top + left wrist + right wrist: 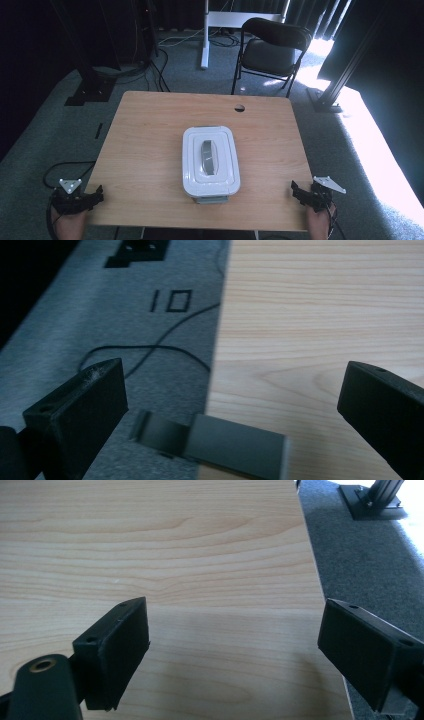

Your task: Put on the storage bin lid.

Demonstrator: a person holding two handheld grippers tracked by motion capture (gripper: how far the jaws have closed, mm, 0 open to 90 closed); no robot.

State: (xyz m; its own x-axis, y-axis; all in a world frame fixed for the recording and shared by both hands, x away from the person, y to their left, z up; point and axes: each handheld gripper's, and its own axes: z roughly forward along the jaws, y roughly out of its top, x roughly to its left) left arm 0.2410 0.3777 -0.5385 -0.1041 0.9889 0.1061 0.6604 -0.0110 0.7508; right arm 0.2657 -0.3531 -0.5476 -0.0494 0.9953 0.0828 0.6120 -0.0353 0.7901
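A white lidded plastic box with a grey handle on its lid lies in the middle of the wooden table, nearer the front edge. My left gripper hovers at the table's front left corner, open and empty; in the left gripper view its jaws straddle the table's left edge. My right gripper is at the front right corner, open and empty, its jaws spread wide over the bare wood. Both grippers are well apart from the box.
A black folding chair stands beyond the table's far right. A white desk leg and black stands are on the grey carpet behind. Cables run over the floor at left. A cable hole marks the far edge.
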